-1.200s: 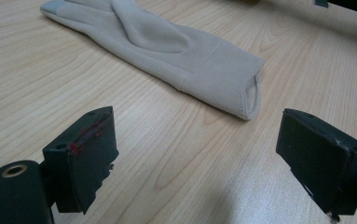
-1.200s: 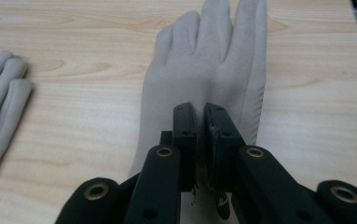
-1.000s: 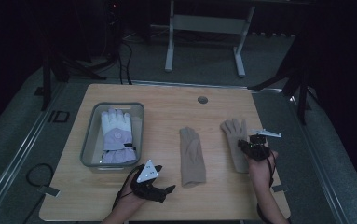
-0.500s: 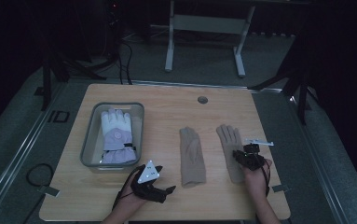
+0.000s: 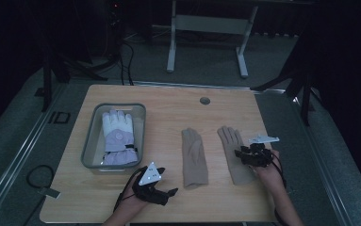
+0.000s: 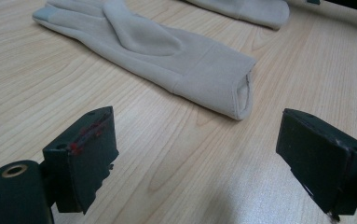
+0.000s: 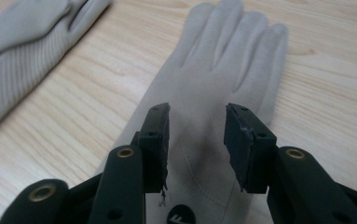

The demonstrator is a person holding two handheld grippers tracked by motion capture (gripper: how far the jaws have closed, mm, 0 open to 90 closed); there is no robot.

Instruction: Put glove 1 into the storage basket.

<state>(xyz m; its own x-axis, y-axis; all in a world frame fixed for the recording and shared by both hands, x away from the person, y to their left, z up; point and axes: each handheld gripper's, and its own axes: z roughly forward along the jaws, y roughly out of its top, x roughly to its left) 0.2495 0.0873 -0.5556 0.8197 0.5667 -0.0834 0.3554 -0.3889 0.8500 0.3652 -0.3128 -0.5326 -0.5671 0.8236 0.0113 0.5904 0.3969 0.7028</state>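
Two beige gloves lie flat on the wooden table. The centre glove (image 5: 194, 157) has its cuff (image 6: 213, 86) just ahead of my left gripper (image 5: 164, 194), which rests near the front edge, open wide with nothing between its jaws (image 6: 197, 154). The right glove (image 5: 230, 146) lies fingers away from me. My right gripper (image 5: 242, 155) hovers low over its palm (image 7: 213, 79), open by a narrow gap (image 7: 197, 140) with the fabric lying flat beneath.
A grey tray (image 5: 89, 141) at the left holds a white and lavender padded glove (image 5: 118, 136). A round grommet (image 5: 205, 100) sits near the table's far edge. Bare wood lies between the tray and the centre glove.
My right gripper has come nearer and leftwards, and the right glove has shifted with it towards the centre glove. The left gripper has stayed put.
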